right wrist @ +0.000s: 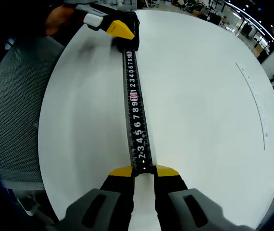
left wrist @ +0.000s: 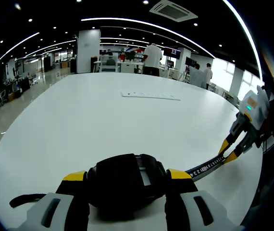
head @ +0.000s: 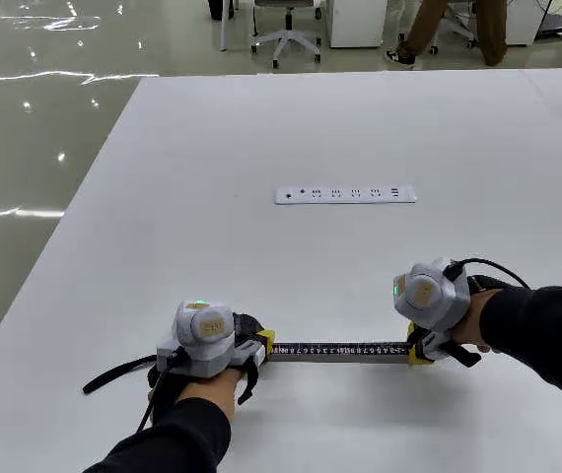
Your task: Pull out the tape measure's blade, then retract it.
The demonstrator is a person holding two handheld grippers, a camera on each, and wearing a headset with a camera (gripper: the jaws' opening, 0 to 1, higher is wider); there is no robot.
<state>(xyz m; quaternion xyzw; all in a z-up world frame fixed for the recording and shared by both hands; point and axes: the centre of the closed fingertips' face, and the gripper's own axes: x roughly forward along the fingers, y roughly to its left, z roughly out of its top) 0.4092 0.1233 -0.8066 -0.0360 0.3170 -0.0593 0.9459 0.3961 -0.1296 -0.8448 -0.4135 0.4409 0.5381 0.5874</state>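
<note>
Left gripper [left wrist: 127,177] has its yellow-tipped jaws closed on the black case of the tape measure [left wrist: 125,185], which sits on the white table [head: 261,138] near the edge closest to the person. Its blade [right wrist: 135,110] lies stretched flat along the tabletop, numbers up, to the right gripper [right wrist: 144,169], whose jaws pinch the blade's free end. Well beyond them, toward the table's middle, lies a white power strip [head: 345,194].

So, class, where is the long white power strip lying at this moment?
In the head view, the long white power strip lies flat near the white table's middle, beyond the black tape blade stretched between the left gripper and right gripper.
</note>
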